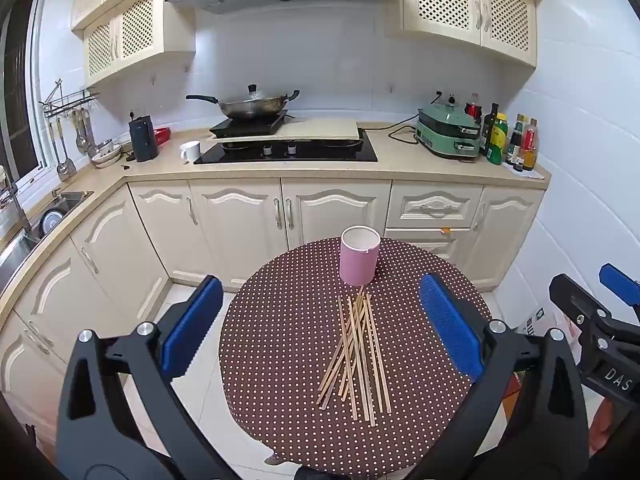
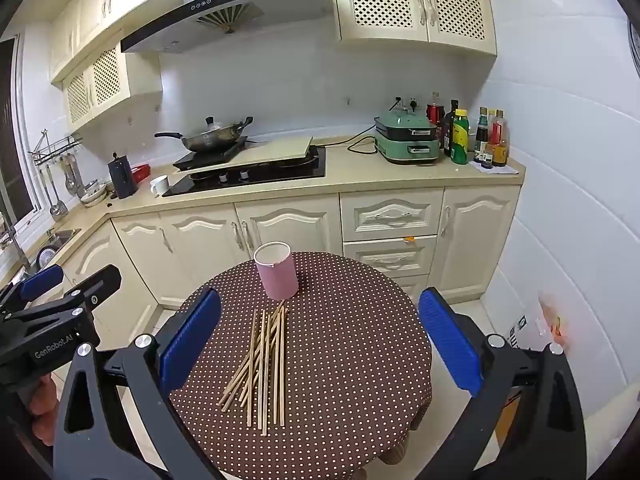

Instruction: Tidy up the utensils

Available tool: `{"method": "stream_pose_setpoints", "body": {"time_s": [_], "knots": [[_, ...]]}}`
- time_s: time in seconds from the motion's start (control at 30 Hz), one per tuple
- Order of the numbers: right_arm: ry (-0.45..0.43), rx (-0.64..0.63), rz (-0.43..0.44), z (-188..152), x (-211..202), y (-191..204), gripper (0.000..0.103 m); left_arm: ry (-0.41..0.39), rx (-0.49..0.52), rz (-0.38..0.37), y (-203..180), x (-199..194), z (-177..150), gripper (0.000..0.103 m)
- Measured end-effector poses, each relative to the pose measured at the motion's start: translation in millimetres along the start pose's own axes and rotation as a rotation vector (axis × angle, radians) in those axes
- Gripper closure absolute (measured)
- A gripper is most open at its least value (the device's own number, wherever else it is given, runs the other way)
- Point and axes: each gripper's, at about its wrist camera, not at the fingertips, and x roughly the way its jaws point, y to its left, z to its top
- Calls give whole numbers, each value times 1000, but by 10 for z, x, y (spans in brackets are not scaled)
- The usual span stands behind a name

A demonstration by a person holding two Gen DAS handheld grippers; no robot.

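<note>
Two tongs: both visible, each with blue ribbed pads on black arms.
Left tongs [image 1: 320, 328]: jaws spread wide, nothing between the pads; tilted downward over the near part of the table.
Right tongs [image 2: 320, 336]: jaws spread wide, nothing gripped; tilted downward, alongside the left tongs and apart from them.
Chopsticks [image 1: 356, 354]: loose wooden pile, crossing one another, lying flat on the table ahead of and below both tongs; between the pads in each wrist view, untouched by either.
Pink cup [image 1: 359, 255]: upright, open top, interior not fully visible; beyond the chopsticks, with the far tips of the pile just beside its base.
Table [image 1: 280, 320]: round, covered in a brown cloth with white dots; carries the cup and chopsticks.
Kitchen counter [image 1: 400, 164]: well beyond the table, past the tongs; holds a black hob, a wok [image 1: 248, 105], a white mug [image 1: 191, 150], a green appliance [image 1: 448, 132] and bottles.
Sink [image 1: 60, 204]: far left of the left tongs.
</note>
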Motion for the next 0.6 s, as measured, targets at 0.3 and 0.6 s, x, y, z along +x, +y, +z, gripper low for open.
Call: {"method": "stream_pose_setpoints", "body": {"time_s": [0.3,0.6], "knots": [[1,-10,-3,-28,7,25,8,-12,-2,12,41,-12,-16,6],[6,-11,-2,9,4,13,8,-16,-3,18,53,-27,-39,6]]}}
